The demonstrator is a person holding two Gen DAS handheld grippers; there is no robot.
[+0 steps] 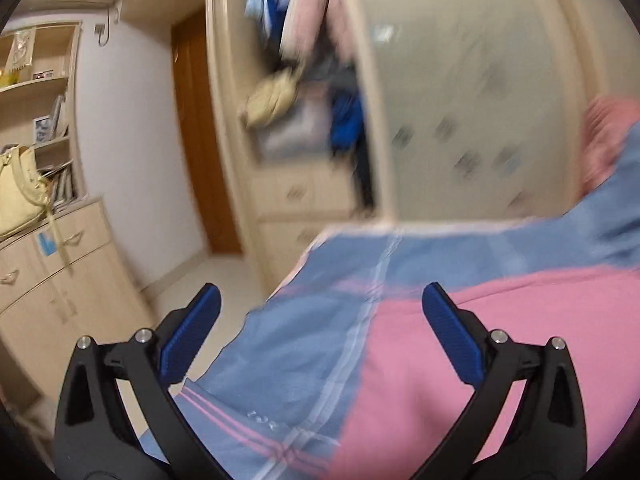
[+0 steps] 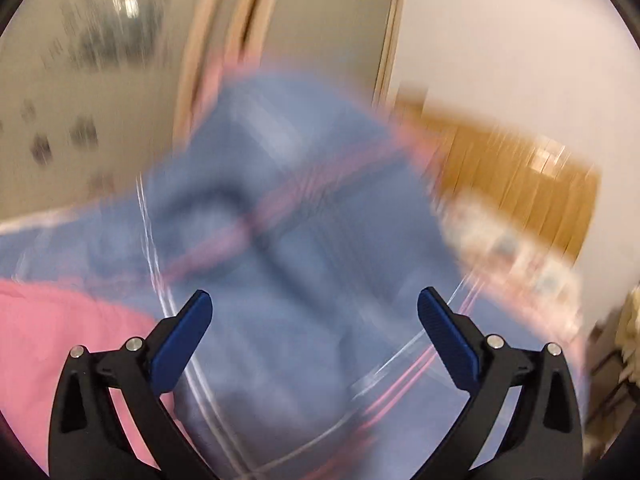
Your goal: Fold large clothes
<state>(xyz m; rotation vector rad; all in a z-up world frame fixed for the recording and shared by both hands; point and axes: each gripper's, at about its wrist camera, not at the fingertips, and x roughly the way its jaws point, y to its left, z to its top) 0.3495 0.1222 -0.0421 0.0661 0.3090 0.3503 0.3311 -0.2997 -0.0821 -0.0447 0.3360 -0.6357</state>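
A large blue cloth with pink and white stripes (image 1: 312, 320) lies below my left gripper (image 1: 320, 306), beside a pink cloth (image 1: 460, 380). The left gripper is open and holds nothing; its blue pads (image 1: 192, 332) stand wide apart above the fabric. In the right wrist view the same blue striped cloth (image 2: 288, 240) fills the middle, heavily blurred, with the pink cloth (image 2: 60, 328) at the lower left. My right gripper (image 2: 314, 306) is open and empty above the blue cloth.
An open wardrobe (image 1: 304, 92) with hanging clothes and a frosted sliding door (image 1: 472, 100) stands behind. A wooden cabinet (image 1: 60, 272) with a yellow bag (image 1: 20, 192) is at the left. A brown door (image 1: 196, 132) and a wooden headboard (image 2: 512, 176) are in view.
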